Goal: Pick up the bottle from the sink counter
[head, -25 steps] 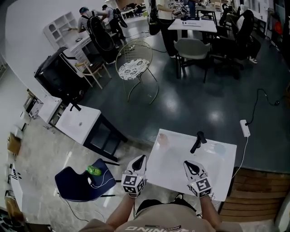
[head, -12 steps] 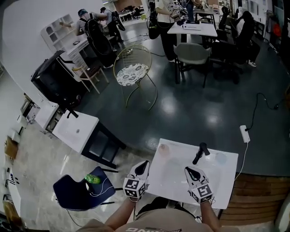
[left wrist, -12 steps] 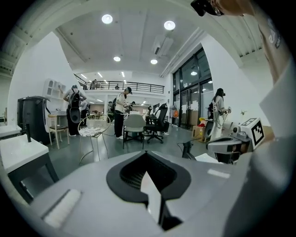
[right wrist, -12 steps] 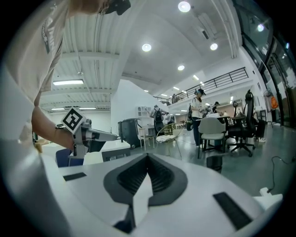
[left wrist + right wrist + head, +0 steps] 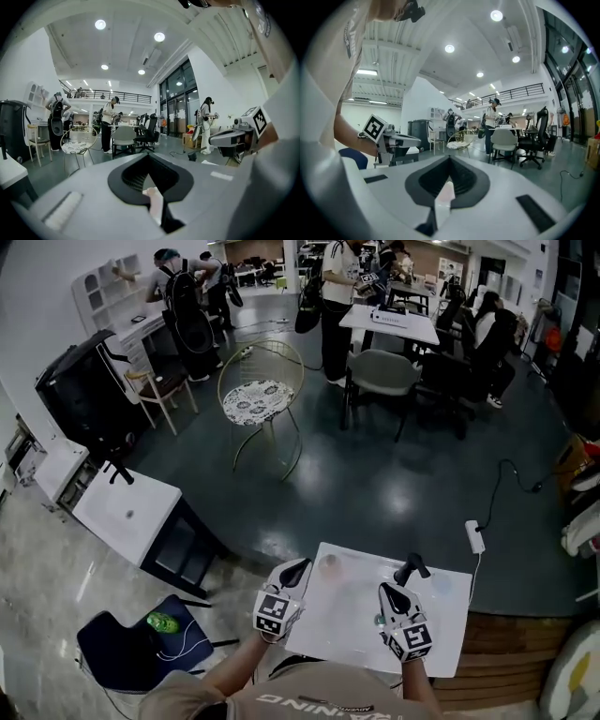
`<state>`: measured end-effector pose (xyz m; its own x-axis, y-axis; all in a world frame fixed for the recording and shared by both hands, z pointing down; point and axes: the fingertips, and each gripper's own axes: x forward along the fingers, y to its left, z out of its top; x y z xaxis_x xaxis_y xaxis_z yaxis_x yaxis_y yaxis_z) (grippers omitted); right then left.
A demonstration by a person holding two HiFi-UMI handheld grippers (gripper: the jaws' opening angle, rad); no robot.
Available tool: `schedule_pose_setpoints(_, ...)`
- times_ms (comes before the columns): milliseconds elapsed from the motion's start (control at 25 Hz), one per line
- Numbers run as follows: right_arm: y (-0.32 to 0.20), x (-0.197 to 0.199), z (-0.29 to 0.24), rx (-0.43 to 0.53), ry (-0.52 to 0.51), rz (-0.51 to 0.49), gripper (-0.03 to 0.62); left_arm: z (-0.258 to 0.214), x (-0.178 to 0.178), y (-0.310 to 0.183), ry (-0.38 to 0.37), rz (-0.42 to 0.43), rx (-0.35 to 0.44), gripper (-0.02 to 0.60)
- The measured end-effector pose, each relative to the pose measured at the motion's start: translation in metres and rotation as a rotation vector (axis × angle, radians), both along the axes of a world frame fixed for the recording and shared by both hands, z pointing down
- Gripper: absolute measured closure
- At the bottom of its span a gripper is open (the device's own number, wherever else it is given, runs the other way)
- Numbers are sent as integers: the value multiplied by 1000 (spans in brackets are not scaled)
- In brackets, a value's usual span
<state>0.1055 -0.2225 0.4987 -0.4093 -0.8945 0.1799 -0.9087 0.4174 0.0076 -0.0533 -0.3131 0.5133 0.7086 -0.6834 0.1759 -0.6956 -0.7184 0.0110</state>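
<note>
At glossy white rectangular counter [image 5: 361,629], left tongs [image 5: 299,567] (closed), black faucet [image 5: 409,569]

Left tool [image 5: 149,161] aimed into an open hall, jaws pressed together, nothing between. Beyond: wire chair [image 5: 78,140] at left, a person [image 5: 108,124] standing beside a grey chair [image 5: 124,138] — right tool [image 5: 215,139] with marker cube near the right edge.

Visibility limits, head view
Pale pinkish blob [image 5: 330,565] on sink counter [image 5: 347,615] too blurred to identify; green item [image 5: 161,622] on blue chair [image 5: 112,657] too small to name; person's torso [image 5: 319,704] cut off by bottom edge.
</note>
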Motion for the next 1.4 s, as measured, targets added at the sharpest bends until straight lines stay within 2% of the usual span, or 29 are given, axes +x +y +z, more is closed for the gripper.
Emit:
schedule_pose_setpoints(200,8,-5,-2,-13,47,40,586,12,-12,-19,28,2,-37,574)
schedule_pose_setpoints(480,19,1,27,-82,69,54,586,43,-1,-30,37,4,-65,574)
schedule_pose_setpoints(720,20,0,51,-109,68,-24,586,74,2,-7,-23,-29,-131,574)
schedule_pose_setpoints(840,9,1,68,-143,54,-43,586,86,9,-7,-58,-27,-108,574)
schedule_pose_setpoints(960,1,1,93,-130,6,-61,586,102,21,-10,-76,-32,-90,572)
schedule_pose_setpoints(1120,-13,-5,112,-145,-7,-94,586,115,36,-18,-79,-48,-73,572)
schedule_pose_setpoints(1280,-11,-20,123,-159,-3,-121,586,134,39,-16,-70,-50,-95,571)
schedule_pose_setpoints(1320,-12,-23,124,-149,11,-137,588,139,40,-18,-64,-48,-95,555)
schedule_pose_setpoints(1400,-13,-28,126,-132,46,-164,586,147,45,-25,-50,-39,-95,472)
